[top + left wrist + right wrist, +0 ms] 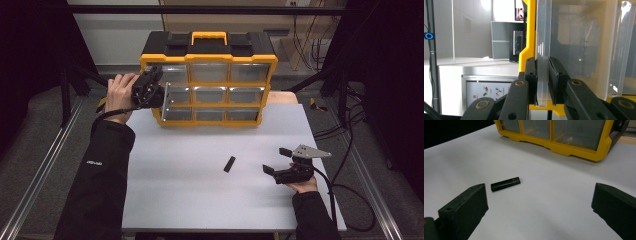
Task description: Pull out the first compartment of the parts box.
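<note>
The left gripper [542,82] pinches the clear front of a drawer [543,50] in the yellow organizer [208,80]. The right gripper [278,160] is wide open above the tabletop [190,195], near a small black stick [505,184].

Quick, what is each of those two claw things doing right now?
Left gripper: closed on the clear front lip of a drawer in the yellow organizer.
Right gripper: open, holding nothing, facing the small black stick on the table.

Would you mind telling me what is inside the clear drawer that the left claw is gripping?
Through the clear drawer pinched by the left claw, nothing shows inside; glare blurs its far corners.
</note>
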{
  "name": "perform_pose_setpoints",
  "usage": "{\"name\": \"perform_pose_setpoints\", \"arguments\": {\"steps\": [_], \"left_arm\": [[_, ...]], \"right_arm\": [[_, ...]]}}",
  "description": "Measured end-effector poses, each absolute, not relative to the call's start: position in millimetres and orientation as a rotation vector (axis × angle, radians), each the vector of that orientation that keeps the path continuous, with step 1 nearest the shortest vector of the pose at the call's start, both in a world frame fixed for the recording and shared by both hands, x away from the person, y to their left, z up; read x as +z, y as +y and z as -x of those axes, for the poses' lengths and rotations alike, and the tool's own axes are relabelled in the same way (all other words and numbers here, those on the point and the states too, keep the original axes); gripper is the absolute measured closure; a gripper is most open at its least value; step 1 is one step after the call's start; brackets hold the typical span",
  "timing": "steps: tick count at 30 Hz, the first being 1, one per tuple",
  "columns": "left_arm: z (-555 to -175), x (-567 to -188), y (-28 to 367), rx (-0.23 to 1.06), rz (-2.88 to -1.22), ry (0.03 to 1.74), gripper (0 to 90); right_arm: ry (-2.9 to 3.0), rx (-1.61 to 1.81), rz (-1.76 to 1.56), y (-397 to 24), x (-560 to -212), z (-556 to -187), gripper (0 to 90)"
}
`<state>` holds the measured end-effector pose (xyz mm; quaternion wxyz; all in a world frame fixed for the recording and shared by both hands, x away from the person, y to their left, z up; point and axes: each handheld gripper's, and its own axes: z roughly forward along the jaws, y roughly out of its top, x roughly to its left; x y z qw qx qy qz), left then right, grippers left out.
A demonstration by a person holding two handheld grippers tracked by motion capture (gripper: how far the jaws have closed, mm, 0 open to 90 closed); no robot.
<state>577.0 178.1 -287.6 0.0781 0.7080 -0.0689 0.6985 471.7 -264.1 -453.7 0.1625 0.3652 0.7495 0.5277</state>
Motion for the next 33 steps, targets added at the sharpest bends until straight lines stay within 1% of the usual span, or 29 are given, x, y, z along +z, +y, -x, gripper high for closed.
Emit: {"name": "perform_pose_setpoints", "arguments": {"steps": [33], "left_arm": [[-557.2, -290.6, 180.6, 2.111, -2.106, -0.231, 78.3]], "right_arm": [[2.140, 1.508, -1.037, -263.4, -453.5, -471.3, 0.8]]}}
